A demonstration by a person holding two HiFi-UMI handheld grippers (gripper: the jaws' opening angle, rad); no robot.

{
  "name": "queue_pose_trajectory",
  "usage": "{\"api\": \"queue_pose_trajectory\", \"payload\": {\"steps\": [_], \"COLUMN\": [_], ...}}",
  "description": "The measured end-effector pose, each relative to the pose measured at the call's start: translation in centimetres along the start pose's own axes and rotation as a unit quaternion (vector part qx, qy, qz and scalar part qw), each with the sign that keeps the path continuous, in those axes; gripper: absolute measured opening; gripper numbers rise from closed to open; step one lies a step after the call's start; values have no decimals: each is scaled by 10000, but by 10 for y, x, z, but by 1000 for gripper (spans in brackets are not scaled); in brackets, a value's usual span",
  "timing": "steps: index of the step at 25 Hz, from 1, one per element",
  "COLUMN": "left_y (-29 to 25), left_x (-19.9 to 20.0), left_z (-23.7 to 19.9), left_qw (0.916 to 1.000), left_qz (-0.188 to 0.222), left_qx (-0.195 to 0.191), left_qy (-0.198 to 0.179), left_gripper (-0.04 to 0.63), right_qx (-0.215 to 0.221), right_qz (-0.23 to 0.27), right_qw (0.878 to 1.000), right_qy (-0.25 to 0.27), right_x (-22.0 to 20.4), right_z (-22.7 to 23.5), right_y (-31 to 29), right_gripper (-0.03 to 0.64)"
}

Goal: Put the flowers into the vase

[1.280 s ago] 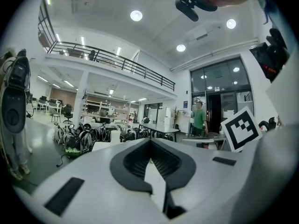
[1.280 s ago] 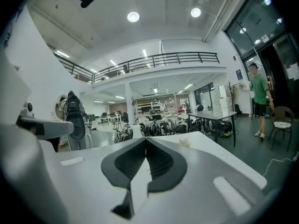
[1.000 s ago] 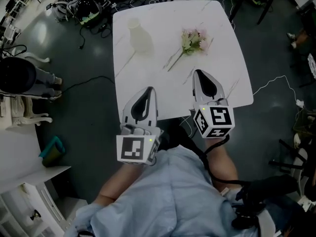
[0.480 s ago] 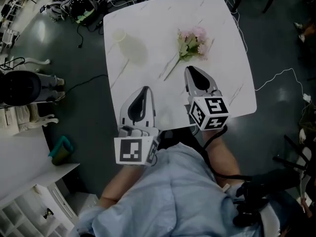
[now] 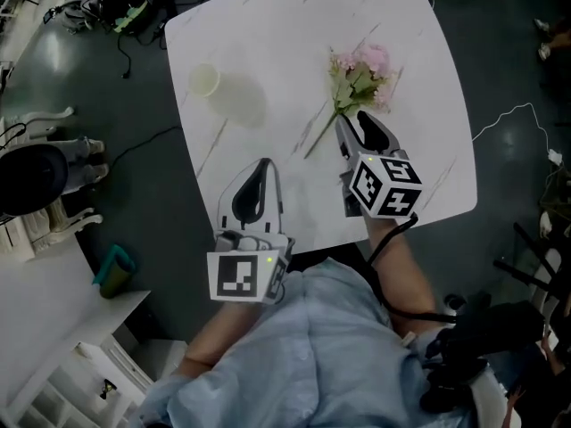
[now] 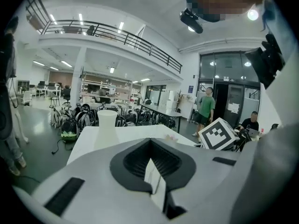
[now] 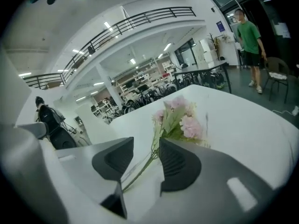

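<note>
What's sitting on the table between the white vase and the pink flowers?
Nothing: in the head view, only bare marbled table separates the vase from the flowers.

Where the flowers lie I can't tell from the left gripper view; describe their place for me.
Observer: The flowers lie flat on the table, well right of the vase. The blossoms are at the far end and the stems point back toward the right gripper.
Operator: Report that gripper's jaws.
Observer: They are opening with the stems between them, and they do not press on the stems.
</note>
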State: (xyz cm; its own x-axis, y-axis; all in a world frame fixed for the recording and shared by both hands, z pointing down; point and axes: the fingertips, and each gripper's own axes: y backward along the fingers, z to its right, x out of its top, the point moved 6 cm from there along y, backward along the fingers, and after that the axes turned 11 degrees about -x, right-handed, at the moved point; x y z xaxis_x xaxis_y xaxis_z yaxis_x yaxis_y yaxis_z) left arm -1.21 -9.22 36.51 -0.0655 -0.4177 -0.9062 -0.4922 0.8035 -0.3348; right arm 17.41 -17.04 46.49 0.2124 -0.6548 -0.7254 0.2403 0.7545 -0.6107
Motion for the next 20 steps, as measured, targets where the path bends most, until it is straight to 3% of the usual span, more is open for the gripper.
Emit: {"api": "queue_pose_trajectory", "payload": {"steps": [6, 12, 15, 20], "left_y": [-13, -15, -13, -5], "left_x": [-9, -15, -17, -20], "left_z": [-36, -67, -76, -87], "left_qw": [9994, 9984, 9979, 9974], "left_qz": [-104, -156, -145, -114], "left_qx": [-131, -54, -31, 39], "left_qy": [306, 542, 633, 716], "left_gripper": [3, 5, 3, 3], "right_qx": [-409, -1072, -1254, -1121], "right_qz": [-418, -947, -989, -748], "right_qw": [9974, 9897, 9868, 9908], "right_qy": [-417, 4, 271, 130], "right_x": [-10, -23, -24, -17], "right_z": [4, 10, 11, 9], "right_y": [-40, -69, -73, -71], "right_gripper": [188, 190, 164, 88]}}
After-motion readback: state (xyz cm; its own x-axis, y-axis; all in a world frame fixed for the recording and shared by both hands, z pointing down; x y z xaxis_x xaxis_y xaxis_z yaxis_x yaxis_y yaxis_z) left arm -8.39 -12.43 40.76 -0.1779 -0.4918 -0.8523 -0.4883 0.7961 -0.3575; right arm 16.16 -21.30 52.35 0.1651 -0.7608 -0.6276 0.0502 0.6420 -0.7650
